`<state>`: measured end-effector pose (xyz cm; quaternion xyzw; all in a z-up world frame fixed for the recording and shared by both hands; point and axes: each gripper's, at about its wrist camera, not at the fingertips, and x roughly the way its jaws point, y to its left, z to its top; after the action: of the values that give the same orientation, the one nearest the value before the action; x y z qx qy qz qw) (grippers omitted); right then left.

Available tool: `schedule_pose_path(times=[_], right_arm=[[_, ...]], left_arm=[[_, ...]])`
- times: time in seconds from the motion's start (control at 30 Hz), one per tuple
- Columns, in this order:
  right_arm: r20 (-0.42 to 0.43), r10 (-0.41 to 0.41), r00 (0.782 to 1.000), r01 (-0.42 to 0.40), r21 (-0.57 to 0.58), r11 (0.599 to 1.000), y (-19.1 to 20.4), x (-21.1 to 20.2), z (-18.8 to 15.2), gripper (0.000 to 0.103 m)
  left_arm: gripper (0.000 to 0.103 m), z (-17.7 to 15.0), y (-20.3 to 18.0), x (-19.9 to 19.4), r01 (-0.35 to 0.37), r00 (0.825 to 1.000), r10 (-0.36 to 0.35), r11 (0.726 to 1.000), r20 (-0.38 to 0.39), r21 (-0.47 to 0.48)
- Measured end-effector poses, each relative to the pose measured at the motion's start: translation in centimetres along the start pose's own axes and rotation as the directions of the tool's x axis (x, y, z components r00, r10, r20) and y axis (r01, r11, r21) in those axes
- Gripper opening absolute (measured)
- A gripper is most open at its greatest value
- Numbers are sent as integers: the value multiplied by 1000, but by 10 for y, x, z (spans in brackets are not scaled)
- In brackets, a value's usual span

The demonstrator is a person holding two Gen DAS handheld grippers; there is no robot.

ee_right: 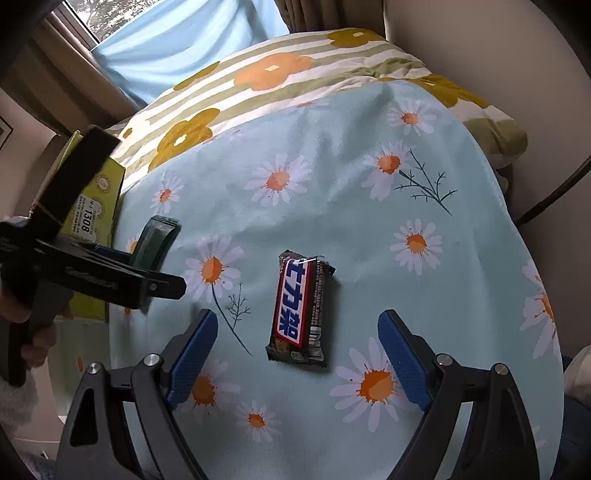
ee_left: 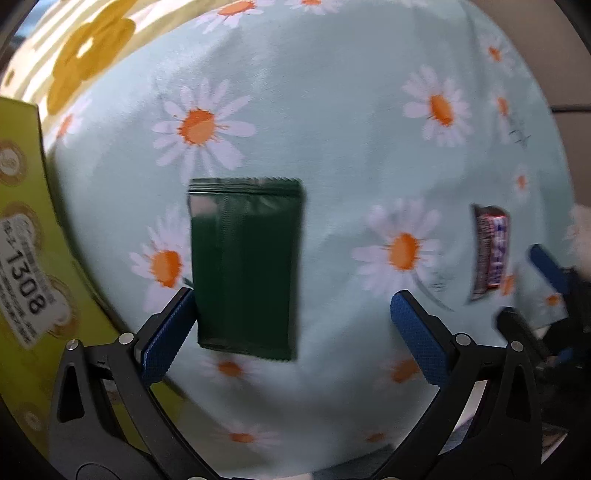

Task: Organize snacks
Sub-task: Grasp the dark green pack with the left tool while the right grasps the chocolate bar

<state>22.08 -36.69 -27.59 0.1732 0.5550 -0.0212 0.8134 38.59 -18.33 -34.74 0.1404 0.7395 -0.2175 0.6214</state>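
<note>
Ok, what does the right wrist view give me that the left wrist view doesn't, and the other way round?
Only the right wrist view shows the window, the blue curtain, the hand holding the left gripper, and the chocolate bar in sharp detail. Only the left wrist view shows the green packet full-face, between the left gripper's open jaws. Both share the daisy cloth, yellow-green box, striped quilt, both snacks and open jaws.

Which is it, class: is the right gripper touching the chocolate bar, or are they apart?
Apart. In the right wrist view the right gripper stands open, and daisy cloth shows between each blue pad and the chocolate bar.
</note>
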Motion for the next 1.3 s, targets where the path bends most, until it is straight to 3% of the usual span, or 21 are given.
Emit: schedule_pose_path(times=[0.07, 0.17, 0.23, 0.3, 0.4, 0.47, 0.6, 0.63, 0.8, 1.0, 1.13, 1.3], right_arm=[[-3, 0, 1000, 0, 4, 1000, -1, 2, 2, 86], [-11, -8, 1000, 8, 4, 1000, 1, 7, 4, 86], [-11, -14, 1000, 14, 1, 1000, 2, 8, 4, 86], [-13, -23, 1000, 23, 1, 1000, 3, 12, 5, 86], [-23, -31, 999, 32, 8, 999, 3, 15, 7, 86], [-27, -38, 999, 39, 18, 999, 2, 17, 7, 86], [-31, -46, 998, 47, 22, 999, 2, 19, 8, 76], [-30, -47, 998, 48, 22, 999, 3, 19, 9, 73], [-34, -63, 997, 63, 8, 998, 10, 23, 10, 58], [-40, -89, 995, 88, -25, 996, 16, 28, 10, 50], [-20, -142, 990, 140, -80, 987, 21, 29, 8, 29], [7, -177, 984, 176, -152, 973, 27, 30, 1, 26]], left_arm=[[103, -1, 3, -3, 28, 999, -28, 999, 17, -25], [101, -1, 12, -8, -43, 997, 46, 998, 61, -56], [90, 0, 16, -9, -67, 994, 72, 995, 79, -68], [89, 0, 16, -8, -86, 992, 91, 994, 89, -60], [75, -1, 7, -10, -154, 979, 156, 988, 129, -25], [70, -3, 4, -11, -156, 977, 156, 988, 148, -16], [43, -7, -7, -17, -162, 970, 156, 987, 187, 13], [41, -9, -6, -17, -162, 969, 156, 987, 189, 17], [41, -8, -12, -17, -143, 971, 138, 990, 197, 14], [41, -15, -16, -25, -124, 971, 116, 992, 210, 23], [41, -17, -19, -26, -113, 971, 106, 993, 215, 21], [41, -20, -24, -28, -108, 969, 101, 994, 223, 19]])
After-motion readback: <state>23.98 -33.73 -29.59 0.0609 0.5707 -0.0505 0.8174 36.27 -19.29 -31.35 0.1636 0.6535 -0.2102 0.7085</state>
